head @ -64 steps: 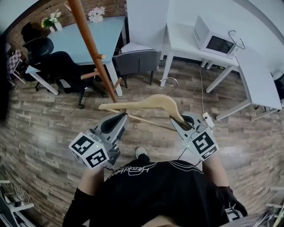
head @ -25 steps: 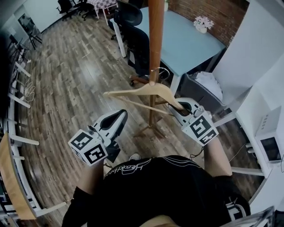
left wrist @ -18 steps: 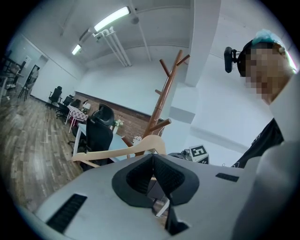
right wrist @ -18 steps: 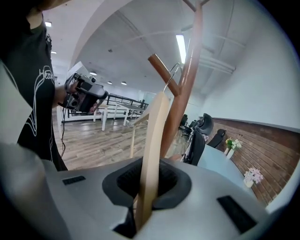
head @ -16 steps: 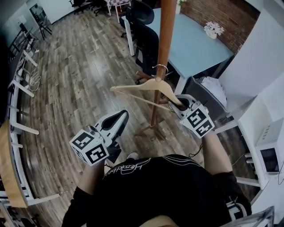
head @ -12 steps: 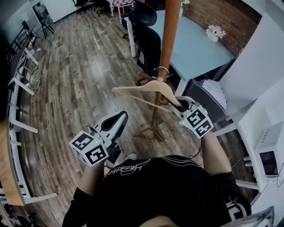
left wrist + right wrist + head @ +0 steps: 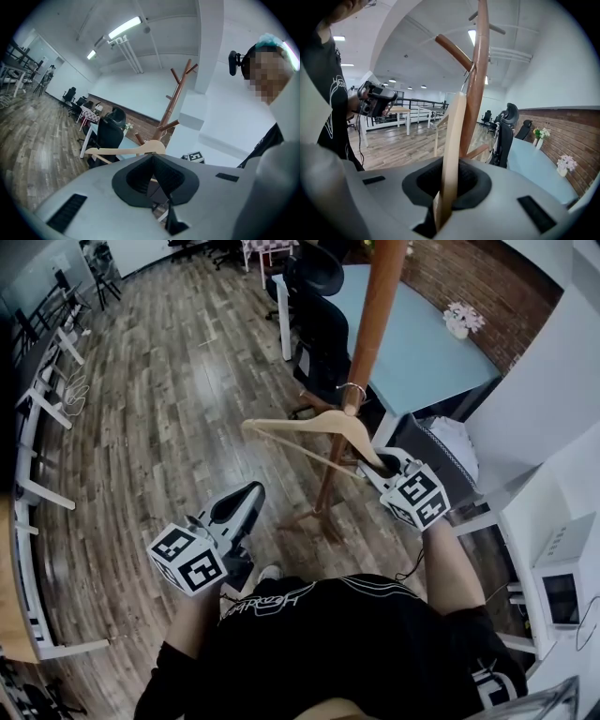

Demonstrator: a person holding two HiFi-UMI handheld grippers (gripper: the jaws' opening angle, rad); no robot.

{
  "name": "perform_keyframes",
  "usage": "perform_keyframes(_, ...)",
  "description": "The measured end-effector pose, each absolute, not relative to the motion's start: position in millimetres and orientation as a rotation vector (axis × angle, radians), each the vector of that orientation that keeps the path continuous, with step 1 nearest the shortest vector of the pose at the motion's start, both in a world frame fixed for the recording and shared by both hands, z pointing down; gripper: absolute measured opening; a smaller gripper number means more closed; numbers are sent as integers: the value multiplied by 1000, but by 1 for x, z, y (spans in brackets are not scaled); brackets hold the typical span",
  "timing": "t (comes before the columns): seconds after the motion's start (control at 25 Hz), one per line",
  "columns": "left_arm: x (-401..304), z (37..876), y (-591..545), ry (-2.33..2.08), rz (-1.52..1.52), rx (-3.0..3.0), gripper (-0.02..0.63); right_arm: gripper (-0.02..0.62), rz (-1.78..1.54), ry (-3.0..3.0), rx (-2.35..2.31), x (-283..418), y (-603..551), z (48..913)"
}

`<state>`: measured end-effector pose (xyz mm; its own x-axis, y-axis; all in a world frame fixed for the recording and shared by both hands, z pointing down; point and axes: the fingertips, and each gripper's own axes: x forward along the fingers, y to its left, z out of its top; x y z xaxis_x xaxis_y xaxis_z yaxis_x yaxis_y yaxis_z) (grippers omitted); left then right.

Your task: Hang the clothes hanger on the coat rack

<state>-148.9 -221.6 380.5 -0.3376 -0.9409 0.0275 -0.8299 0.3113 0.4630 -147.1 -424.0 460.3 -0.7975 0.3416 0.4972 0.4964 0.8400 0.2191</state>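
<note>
My right gripper [image 7: 380, 463] is shut on the right end of a wooden clothes hanger [image 7: 305, 430]. In the right gripper view the hanger [image 7: 452, 150] rises straight out of the right gripper [image 7: 440, 206]. Its metal hook [image 7: 352, 389] lies against the brown pole of the coat rack [image 7: 375, 320]. Seen from the right gripper, the hook [image 7: 468, 75] reaches the spot where a slanting peg [image 7: 452, 50] joins the pole [image 7: 478, 70]. Whether it rests on the peg I cannot tell. My left gripper [image 7: 246, 500] hangs lower left, shut and empty [image 7: 152, 157].
The rack's wooden feet [image 7: 314, 519] spread on the plank floor under the hanger. Behind the pole stand black office chairs [image 7: 319, 310] and a blue table [image 7: 422, 334] with flowers [image 7: 459, 319]. A grey chair [image 7: 441, 451] is right of my right gripper. White frames [image 7: 37, 399] line the left side.
The person has turned to the coat rack and brought the hanger up to it. The hook now lies against the pole. The left gripper stays shut and empty.
</note>
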Motion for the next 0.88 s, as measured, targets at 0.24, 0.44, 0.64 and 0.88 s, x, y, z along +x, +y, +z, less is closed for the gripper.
perform_keyframes(0.24, -151, 382, -214, -2306, -536, 1579, 8, 55, -474, -2595, -643, -150, -427, 459)
perform_keyframes(0.44, -151, 388, -222, -2263, -532, 1616, 8, 66, -501, -2648, -549, -145, -437, 449)
perform_keyframes(0.64, -136, 383, -232, -2200, -493, 1711, 8, 201, -517, -2776, -363, -133, -451, 416)
perform_keyframes(0.88, -107, 376, -203, -2188, -459, 1778, 8, 210, -293, -3023, -237, -76, -428, 350)
